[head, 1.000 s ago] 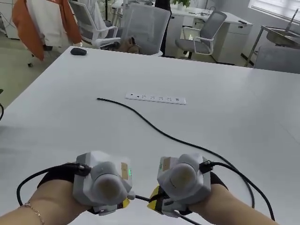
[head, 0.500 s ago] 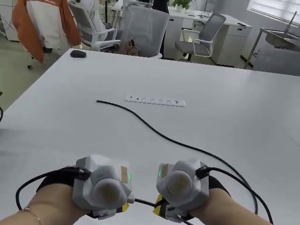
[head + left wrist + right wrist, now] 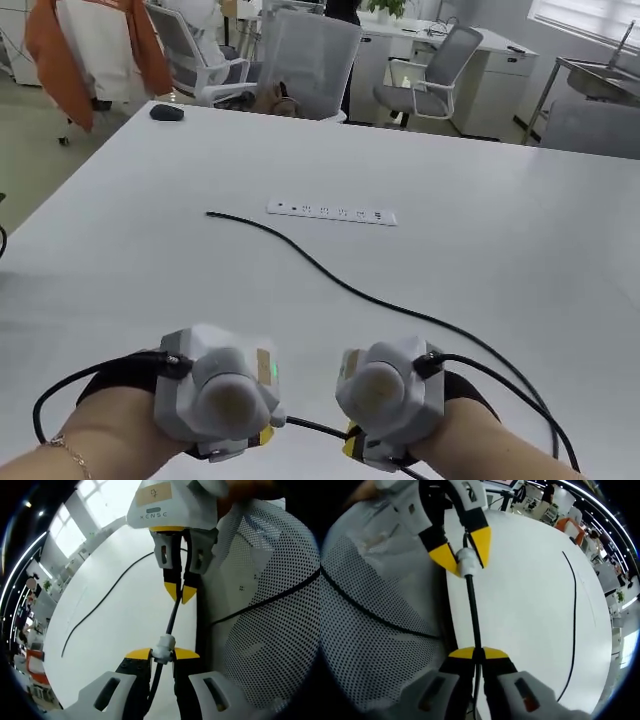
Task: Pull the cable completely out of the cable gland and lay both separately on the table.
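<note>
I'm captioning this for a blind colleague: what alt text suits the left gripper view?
The left gripper, at the bottom, clamps a white cable gland; a black cable runs from it up to the right gripper, which pinches it over a white table.

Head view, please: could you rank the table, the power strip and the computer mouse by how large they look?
1. table
2. power strip
3. computer mouse, which lies farther from the camera, so its true size is unsure.
</note>
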### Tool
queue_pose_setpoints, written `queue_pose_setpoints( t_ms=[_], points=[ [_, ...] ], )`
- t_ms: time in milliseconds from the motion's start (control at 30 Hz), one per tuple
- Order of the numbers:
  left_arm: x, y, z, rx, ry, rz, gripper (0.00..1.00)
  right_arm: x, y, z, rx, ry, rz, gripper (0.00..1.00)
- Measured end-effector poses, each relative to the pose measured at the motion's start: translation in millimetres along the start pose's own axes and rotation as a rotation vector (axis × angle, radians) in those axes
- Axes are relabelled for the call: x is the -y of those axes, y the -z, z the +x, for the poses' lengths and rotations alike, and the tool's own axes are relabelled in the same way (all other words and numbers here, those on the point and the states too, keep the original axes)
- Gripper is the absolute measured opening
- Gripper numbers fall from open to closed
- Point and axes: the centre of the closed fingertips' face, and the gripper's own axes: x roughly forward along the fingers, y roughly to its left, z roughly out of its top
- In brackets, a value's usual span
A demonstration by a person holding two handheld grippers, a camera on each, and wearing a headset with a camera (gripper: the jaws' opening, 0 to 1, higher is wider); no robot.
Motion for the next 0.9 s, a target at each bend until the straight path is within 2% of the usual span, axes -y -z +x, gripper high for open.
queue_pose_setpoints(
  t_ms=[167,300,367,433,467,633,767,900],
  points=[
    [-0.2,-0.5,-0.3,0.0,-0.003,0.0,0.17,-0.2,11.3,1.3,-0.051,-0.003,0.012,0.02],
    [-0.7,-0.3,-0.5,0.0,-0.004,0.001,0.17,-5.1,10.7,2.1,-0.048,-0.031,0.016,0.04],
    [-0.2,-0.3,-0.5,0.001,-0.002,0.0,0.17,-8.4,7.1,2.4,-0.034,-0.042,0.011,0.09],
    [0.3,-0.3,-0.3,0.001,0.0,0.002,0.17,-12.5,-1.0,2.1,0.006,-0.064,0.017,0.14],
    [0.4,-0.3,-0.2,0.0,0.0,0.003,0.17,-15.0,-8.4,0.8,0.043,-0.079,0.021,0.15],
    [0.1,-1.1,-0.7,0.004,-0.001,0.004,0.17,-15.5,-39.3,-8.4,0.194,-0.083,0.028,0.24],
    [1.1,-3.6,-1.4,0.014,0.0,0.011,0.17,-16.7,-50.3,-14.4,0.249,-0.082,0.022,0.23],
    [2.3,-6.1,-1.8,0.022,0.003,0.016,0.17,-15.9,-51.8,-14.1,0.254,-0.076,0.01,0.15]
  ],
)
